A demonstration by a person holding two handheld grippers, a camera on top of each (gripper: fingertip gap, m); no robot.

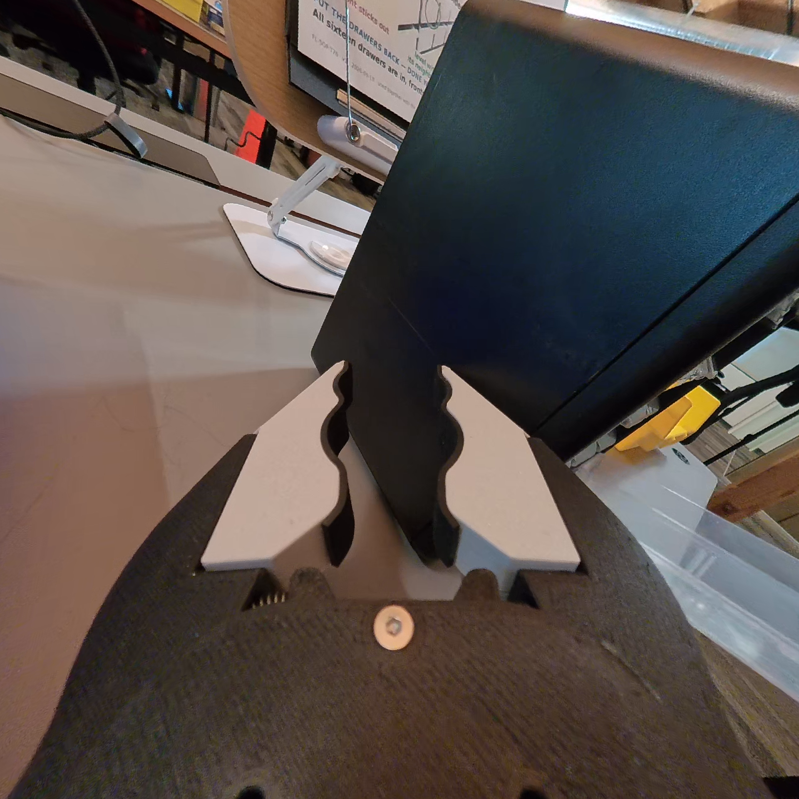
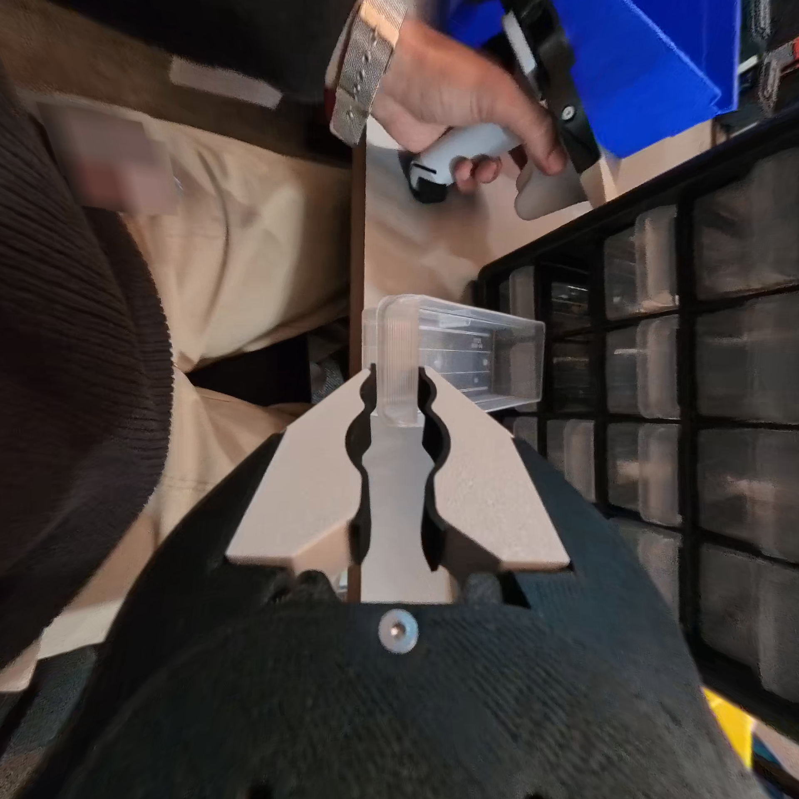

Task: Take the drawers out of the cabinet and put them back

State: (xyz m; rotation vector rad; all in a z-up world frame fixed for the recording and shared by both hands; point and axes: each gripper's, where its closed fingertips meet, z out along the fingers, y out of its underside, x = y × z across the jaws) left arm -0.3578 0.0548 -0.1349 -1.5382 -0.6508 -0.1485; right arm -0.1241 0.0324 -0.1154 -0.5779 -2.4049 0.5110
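In the left wrist view the black cabinet fills the upper right, seen from its plain side. My left gripper straddles the cabinet's lower corner edge, with the black panel between its jaws. In the right wrist view the cabinet shows its grid of clear drawers at the right. My right gripper is shut on the ribbed front tab of a clear empty drawer. It holds the drawer out in front of the cabinet's face. The left gripper also shows here, at the cabinet's far side, held by a person's hand.
The cabinet stands on a beige table. A white stand base lies behind it, under a printed sheet. A clear plastic box and a yellow bin sit at the right. A blue bin and the person's legs are close.
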